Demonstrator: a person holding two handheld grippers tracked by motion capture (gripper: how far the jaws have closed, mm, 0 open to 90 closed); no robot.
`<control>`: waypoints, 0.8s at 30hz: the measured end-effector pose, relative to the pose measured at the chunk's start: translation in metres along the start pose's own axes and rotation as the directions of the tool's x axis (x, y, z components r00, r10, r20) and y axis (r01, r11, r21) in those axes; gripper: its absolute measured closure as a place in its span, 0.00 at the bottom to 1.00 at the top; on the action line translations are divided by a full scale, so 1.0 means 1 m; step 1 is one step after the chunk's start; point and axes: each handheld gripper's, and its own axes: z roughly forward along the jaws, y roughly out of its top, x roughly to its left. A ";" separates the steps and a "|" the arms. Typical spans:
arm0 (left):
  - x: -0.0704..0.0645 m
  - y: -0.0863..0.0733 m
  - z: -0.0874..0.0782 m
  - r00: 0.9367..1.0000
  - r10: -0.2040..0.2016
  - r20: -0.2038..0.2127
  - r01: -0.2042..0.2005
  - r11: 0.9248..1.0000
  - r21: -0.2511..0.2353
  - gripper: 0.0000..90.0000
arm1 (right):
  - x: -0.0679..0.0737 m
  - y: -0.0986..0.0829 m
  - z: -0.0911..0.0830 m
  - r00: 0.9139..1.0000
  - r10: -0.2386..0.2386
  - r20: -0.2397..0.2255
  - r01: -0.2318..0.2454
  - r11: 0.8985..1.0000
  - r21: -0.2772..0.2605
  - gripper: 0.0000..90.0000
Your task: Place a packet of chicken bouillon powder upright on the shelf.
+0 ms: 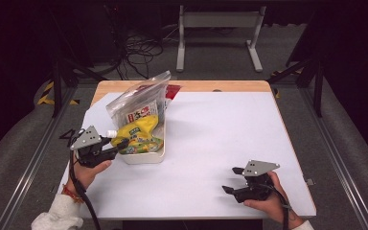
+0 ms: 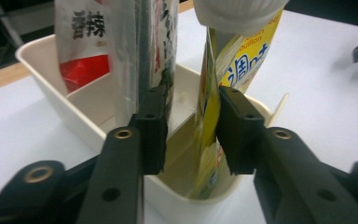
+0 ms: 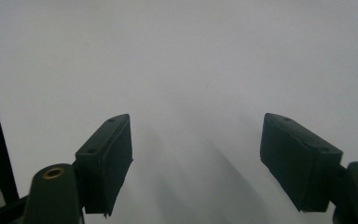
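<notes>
While the left hand (image 1: 87, 173) rests on the counter (image 1: 211, 143) at near left, left tongs (image 2: 191, 128) stand part open astride a yellow pouch (image 2: 214, 140), grip not clenched. Pouch sits upright in white tray (image 2: 51, 88); label partly reads "ouillon". Right tongs (image 3: 196, 158), near right, gape wide, released, holding nothing.

Dark room around me, grey carpet floor (image 1: 211, 57), white bench frame (image 1: 219, 33) behind the tabletop (image 1: 211, 139), cables (image 1: 139, 50) tangled nearby.
</notes>
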 end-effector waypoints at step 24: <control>-0.033 -0.022 -0.023 0.991 0.005 -0.137 -0.003 1.000 0.018 0.21 | 0.002 0.008 -0.009 0.995 -0.042 0.095 0.047 0.997 -0.054 0.25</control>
